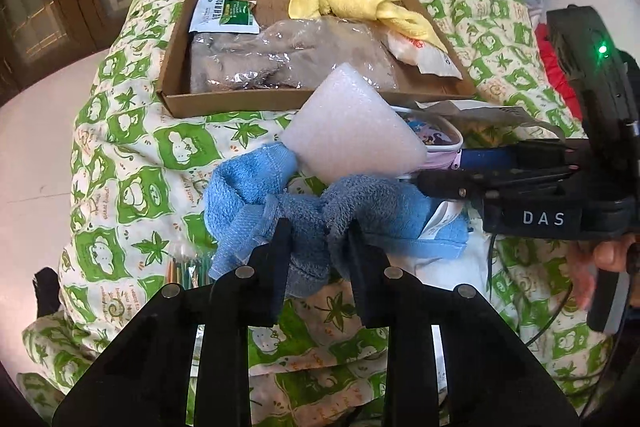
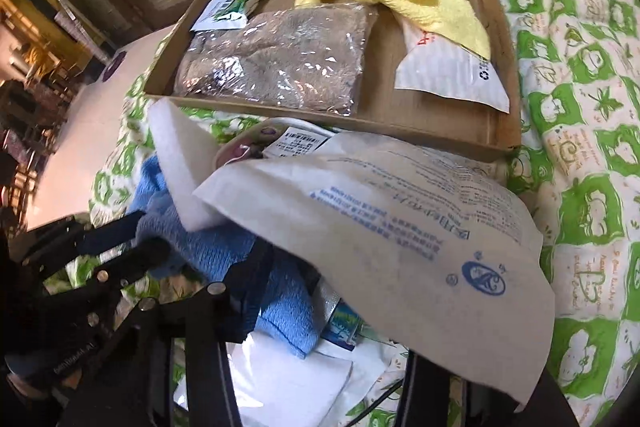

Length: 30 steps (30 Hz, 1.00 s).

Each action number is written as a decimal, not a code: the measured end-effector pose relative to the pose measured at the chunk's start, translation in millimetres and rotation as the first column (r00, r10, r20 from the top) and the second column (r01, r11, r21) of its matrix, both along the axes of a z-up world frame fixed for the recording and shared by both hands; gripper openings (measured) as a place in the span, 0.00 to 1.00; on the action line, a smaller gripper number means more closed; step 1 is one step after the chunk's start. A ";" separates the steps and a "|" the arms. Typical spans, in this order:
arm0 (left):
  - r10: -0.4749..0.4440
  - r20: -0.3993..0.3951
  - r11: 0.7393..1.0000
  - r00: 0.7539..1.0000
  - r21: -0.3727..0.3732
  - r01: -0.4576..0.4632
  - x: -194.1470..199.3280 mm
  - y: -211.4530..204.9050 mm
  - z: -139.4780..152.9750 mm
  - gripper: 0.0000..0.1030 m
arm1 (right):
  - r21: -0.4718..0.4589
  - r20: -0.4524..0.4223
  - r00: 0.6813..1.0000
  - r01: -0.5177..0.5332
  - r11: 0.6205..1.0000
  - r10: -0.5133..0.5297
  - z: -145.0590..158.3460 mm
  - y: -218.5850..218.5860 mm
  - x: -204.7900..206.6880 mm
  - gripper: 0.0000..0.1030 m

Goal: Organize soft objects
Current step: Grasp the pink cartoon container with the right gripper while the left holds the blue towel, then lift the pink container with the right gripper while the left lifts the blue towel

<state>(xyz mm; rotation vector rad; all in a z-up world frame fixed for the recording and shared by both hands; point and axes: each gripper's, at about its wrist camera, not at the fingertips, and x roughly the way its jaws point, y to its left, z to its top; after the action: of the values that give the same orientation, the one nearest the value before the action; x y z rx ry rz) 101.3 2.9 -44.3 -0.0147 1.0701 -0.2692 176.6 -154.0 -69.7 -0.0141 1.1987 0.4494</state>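
While the left gripper [image 1: 316, 239] stands clamped on a bunched blue terry towel [image 1: 304, 203], its fingers pinching the cloth, the inventory around it runs thus. Just beyond its tips: a white foam block [image 1: 352, 131], touching the towel. Further ahead: a shallow brown cardboard tray [image 1: 176, 67] on a green-and-cream patterned quilt [image 1: 120, 155], holding a crumpled yellow cloth [image 1: 352, 3], a grey fleece item in clear plastic wrap [image 1: 288, 59] and two small printed packets. The right gripper [image 2: 332, 311] reaches into the same pile beneath a large white printed paper bag [image 2: 400, 227]; whether it is closed on anything cannot be told.
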 end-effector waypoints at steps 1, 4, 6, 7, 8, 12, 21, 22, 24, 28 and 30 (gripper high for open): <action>0.002 -0.007 1.000 1.000 -0.008 -0.002 0.4 1.7 -0.6 0.25 | -0.013 -0.001 1.000 -0.004 1.000 0.004 0.5 -0.1 1.8 0.63; 0.011 -0.030 1.000 0.999 -0.015 -0.011 1.7 4.2 -4.2 0.25 | -0.049 -0.001 1.000 -0.022 0.999 0.022 4.9 -0.4 10.5 0.74; 0.010 -0.030 1.000 1.000 -0.019 -0.011 1.1 4.5 -4.3 0.25 | -0.083 -0.013 0.998 -0.061 0.995 0.060 7.0 3.2 21.4 0.76; 0.010 -0.031 1.000 0.999 -0.018 -0.010 0.8 4.4 -4.6 0.25 | -0.100 -0.023 0.996 -0.088 0.991 0.086 7.4 8.2 27.7 0.77; 0.008 -0.033 1.000 0.999 -0.018 -0.009 1.1 4.0 -5.1 0.25 | -0.115 -0.035 0.993 -0.120 0.986 0.116 7.5 13.5 33.6 0.78; 0.004 -0.038 1.000 0.999 -0.019 -0.004 1.5 4.1 -6.2 0.27 | -0.203 -0.078 0.947 -0.322 0.925 0.312 7.7 42.7 51.2 0.80; -0.003 -0.048 1.000 0.999 -0.024 0.001 5.3 2.5 -10.3 0.28 | -0.178 -0.137 0.913 -0.405 0.897 0.385 -11.6 68.8 73.5 0.82; -0.002 -0.047 1.000 0.999 -0.024 0.001 4.9 2.5 -10.3 0.28 | -0.167 -0.129 0.917 -0.395 0.903 0.377 -15.0 62.3 70.6 0.82; -0.003 -0.046 1.000 0.999 -0.026 0.001 4.6 2.5 -10.8 0.28 | -0.158 -0.108 0.926 -0.375 0.914 0.361 -16.1 57.9 68.9 0.80; -0.003 -0.045 1.000 0.999 -0.028 0.002 4.6 2.9 -10.9 0.28 | -0.139 -0.110 0.956 -0.285 0.948 0.271 -9.3 38.1 59.3 0.78; -0.003 -0.045 1.000 0.999 -0.030 0.002 4.4 2.9 -11.1 0.28 | -0.125 -0.131 0.974 -0.201 0.972 0.185 -3.8 19.3 49.6 0.78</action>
<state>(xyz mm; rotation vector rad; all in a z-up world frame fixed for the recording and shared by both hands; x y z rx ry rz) 105.7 5.8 -55.4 -0.0465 1.1110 -0.2881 226.2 -134.7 -73.5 -0.2272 1.3505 0.5435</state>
